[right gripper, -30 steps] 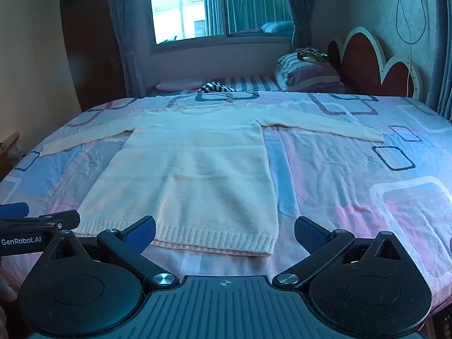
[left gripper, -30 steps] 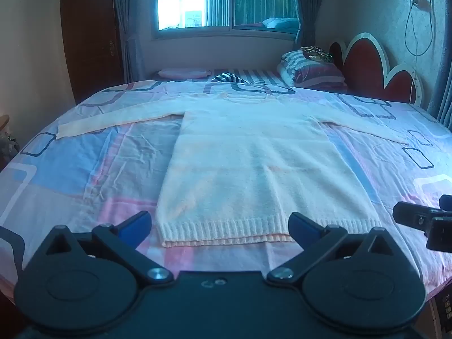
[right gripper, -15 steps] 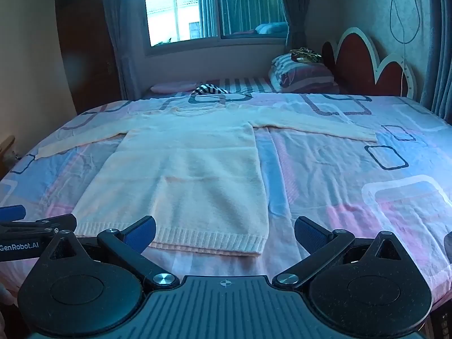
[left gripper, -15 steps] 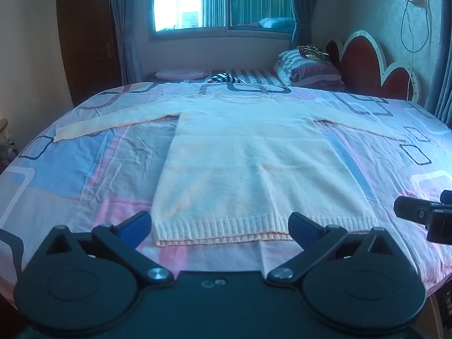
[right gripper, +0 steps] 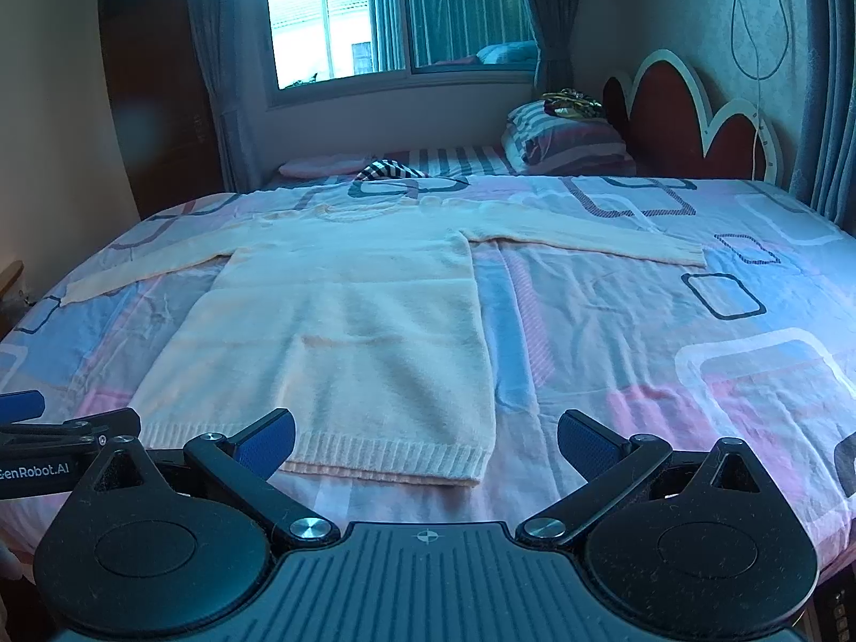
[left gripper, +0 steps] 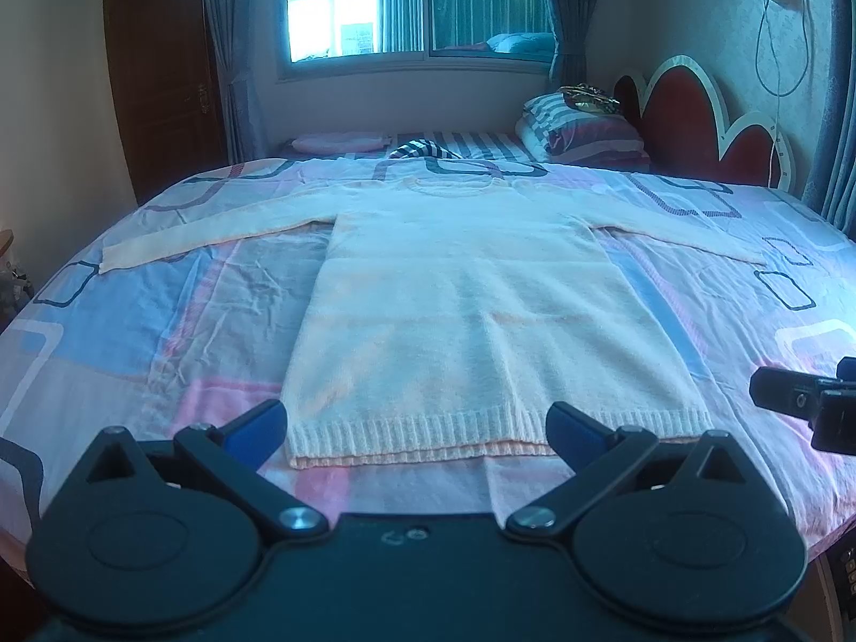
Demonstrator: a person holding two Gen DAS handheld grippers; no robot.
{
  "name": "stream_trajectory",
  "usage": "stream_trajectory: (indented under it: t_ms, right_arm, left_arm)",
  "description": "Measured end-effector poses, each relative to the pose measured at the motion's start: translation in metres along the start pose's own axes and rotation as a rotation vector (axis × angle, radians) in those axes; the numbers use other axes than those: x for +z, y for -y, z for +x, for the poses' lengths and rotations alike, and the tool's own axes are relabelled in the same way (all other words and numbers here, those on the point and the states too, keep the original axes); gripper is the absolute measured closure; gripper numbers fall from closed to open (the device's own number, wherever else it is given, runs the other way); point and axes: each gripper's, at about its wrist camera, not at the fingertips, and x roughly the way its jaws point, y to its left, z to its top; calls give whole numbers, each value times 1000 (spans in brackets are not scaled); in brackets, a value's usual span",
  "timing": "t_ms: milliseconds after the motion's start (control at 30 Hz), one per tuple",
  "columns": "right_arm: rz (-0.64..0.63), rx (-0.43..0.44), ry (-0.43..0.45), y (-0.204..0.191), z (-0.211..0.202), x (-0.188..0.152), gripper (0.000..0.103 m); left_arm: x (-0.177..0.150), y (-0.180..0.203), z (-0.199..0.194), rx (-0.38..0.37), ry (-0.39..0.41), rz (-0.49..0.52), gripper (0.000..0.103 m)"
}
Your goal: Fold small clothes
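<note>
The bed (left gripper: pixel 160 331), under a sheet of pink and blue blocks with dark rounded rectangles, fills most of both views and sits a little lower in them than a second ago, so more of the wall and window (left gripper: pixel 417 5) shows above it. The room behind has a dark wooden wardrobe (left gripper: pixel 160 80) on the left, grey curtains (left gripper: pixel 567 10) flanking the bright window, and a red scalloped headboard (left gripper: pixel 695 123) on the right with a cable (left gripper: pixel 776 37) hanging on the wall over it. A second, striped bed (right gripper: pixel 460 160) lies under the window.

The sweater (left gripper: pixel 471 321), cream and long-sleeved, lies flat on the sheet, unfolded, with both sleeves stretched out sideways and the neck toward the window. Its ribbed hem is at the near edge, closer to the fingers than it was in the earlier frames (the change is small).

Striped pillows (left gripper: pixel 583 128) are stacked by the headboard with something gold on top, too small to identify.

The left gripper (left gripper: pixel 417 422) hangs just short of the hem, fingers spread wide and holding nothing; its blue pads (left gripper: pixel 257 422) bracket the hem's left half. The right gripper (right gripper: pixel 428 438) is likewise spread and empty, beside the hem's right corner, with the left one's tip showing at its left edge.
</note>
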Motion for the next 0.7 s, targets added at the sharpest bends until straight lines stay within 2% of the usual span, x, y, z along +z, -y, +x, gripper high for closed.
stream_trajectory:
  t_ms: [700]
  right_arm:
    - [-1,-1,2,3,0,1,0]
  left_arm:
    - [1,1,-6,-4,8,1,1]
